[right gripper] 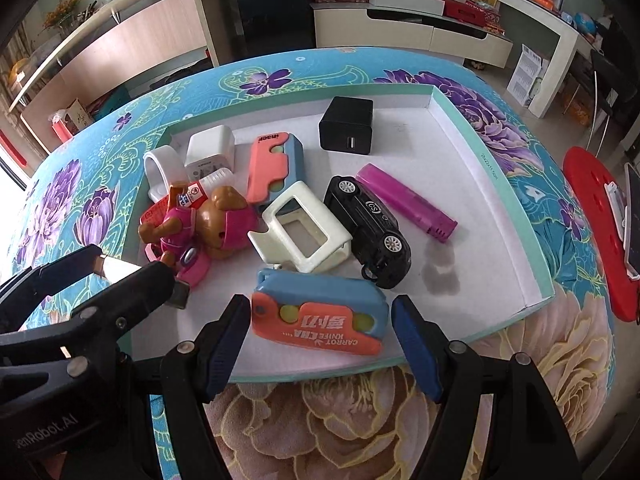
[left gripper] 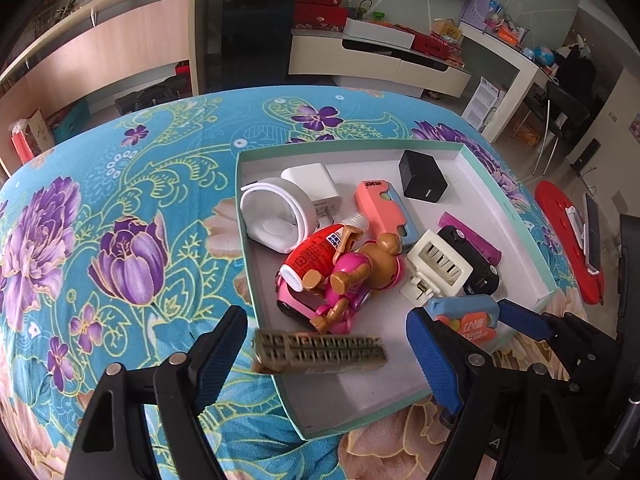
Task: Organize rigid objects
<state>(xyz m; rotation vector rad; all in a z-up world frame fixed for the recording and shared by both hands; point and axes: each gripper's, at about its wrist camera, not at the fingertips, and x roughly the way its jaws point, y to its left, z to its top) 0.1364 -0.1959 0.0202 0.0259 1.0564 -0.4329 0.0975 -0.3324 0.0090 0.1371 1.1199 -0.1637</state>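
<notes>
Right wrist view is showing your right hand-held gripper [right gripper: 320, 328] straddling the blue-and-orange carrot knife toy [right gripper: 320, 320], which is lying in the shallow box [right gripper: 536, 280] near its front wall, long axis running across from one pad to the other. Both pads are sitting just beside its ends, seemingly not yet pressing, though the fisheye is making that hard to judge. Your left hand-held gripper [left gripper: 328, 344] is also standing spread, angled steeply down, with a blurred grey ribbed block [left gripper: 320, 354] lying crosswise between its fingers, untouched.
</notes>
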